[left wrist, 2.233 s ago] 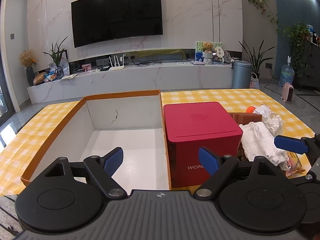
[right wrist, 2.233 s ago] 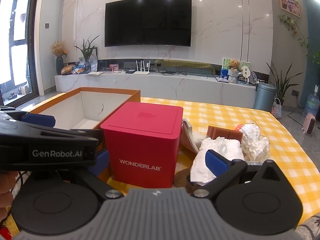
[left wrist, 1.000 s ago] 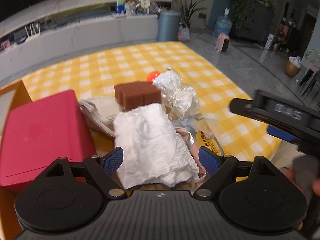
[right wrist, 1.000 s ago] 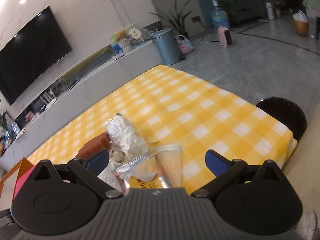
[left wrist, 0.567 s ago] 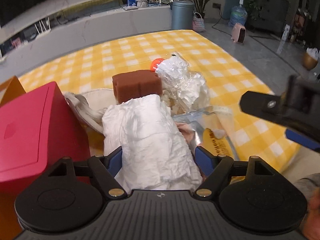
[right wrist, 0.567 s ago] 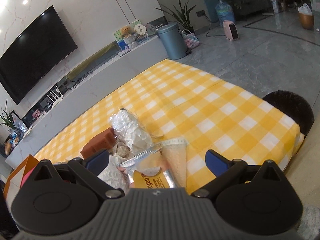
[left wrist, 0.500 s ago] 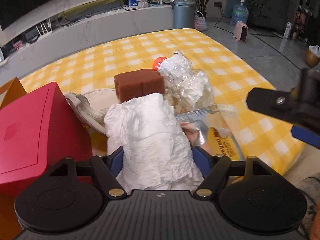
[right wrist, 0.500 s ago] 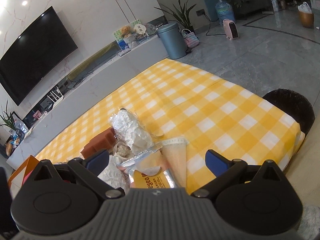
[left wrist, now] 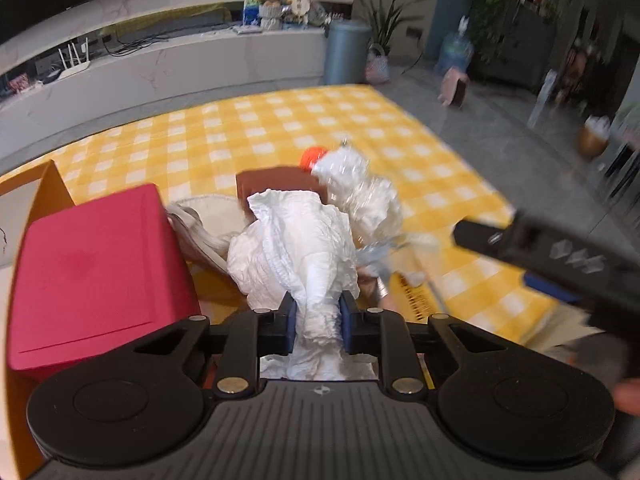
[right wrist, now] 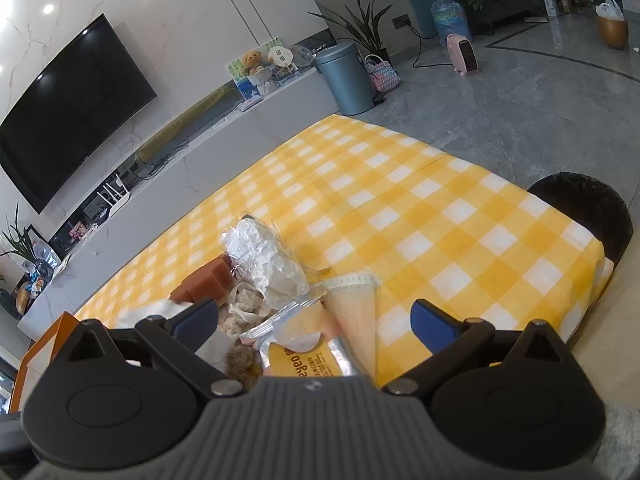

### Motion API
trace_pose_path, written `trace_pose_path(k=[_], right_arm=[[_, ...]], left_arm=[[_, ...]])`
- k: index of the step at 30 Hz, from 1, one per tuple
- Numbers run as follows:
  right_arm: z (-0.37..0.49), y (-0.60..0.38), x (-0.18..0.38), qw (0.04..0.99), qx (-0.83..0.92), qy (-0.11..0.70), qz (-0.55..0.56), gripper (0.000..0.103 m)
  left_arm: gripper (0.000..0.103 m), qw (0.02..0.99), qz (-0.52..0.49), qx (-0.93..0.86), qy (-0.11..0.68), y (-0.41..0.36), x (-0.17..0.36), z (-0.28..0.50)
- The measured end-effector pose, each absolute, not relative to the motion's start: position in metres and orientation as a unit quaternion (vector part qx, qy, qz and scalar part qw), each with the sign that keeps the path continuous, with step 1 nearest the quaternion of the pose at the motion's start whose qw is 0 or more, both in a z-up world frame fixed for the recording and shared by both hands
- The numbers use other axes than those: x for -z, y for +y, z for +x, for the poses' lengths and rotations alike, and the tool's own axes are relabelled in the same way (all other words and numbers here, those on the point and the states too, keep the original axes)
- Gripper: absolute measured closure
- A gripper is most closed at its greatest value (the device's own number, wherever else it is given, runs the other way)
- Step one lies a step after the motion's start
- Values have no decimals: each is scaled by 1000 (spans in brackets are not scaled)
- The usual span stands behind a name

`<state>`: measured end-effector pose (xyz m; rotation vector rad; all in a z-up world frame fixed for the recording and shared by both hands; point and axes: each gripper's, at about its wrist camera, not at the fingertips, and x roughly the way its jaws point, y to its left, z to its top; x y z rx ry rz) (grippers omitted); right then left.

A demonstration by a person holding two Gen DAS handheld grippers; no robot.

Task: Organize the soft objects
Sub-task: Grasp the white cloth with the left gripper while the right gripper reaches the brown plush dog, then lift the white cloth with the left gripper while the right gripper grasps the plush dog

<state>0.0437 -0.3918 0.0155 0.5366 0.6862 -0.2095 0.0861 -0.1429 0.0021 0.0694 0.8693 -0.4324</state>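
Pinching the crumpled white cloth [left wrist: 296, 248] near its bottom end, the left gripper [left wrist: 316, 324] has both blue pads pressed into it; a red box [left wrist: 92, 276] sits just to its left. The right gripper [right wrist: 316, 320] hangs wide open over a snack packet [right wrist: 304, 354].

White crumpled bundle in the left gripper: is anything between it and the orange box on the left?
Yes. The left gripper is shut on the white crumpled bundle, and the red box stands directly left of it, between the bundle and the orange box. It likely has to be carried up over the red box.
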Motion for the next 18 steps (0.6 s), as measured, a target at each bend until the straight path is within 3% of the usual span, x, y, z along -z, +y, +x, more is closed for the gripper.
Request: trace_pose_path(k=[11,14,18], right_arm=[[45,-369,-17,908,-3,351,229,3],[36,-350,-28,929,-41,317,188,14],[37,-308,-26,924,-96,352,119,15]], left_arm=[[79,907,-53,190,372,-65,-48,69],[79,916,-63,171,359,-46,-54,65],[79,918,-82,172,347,-26,-56,60]])
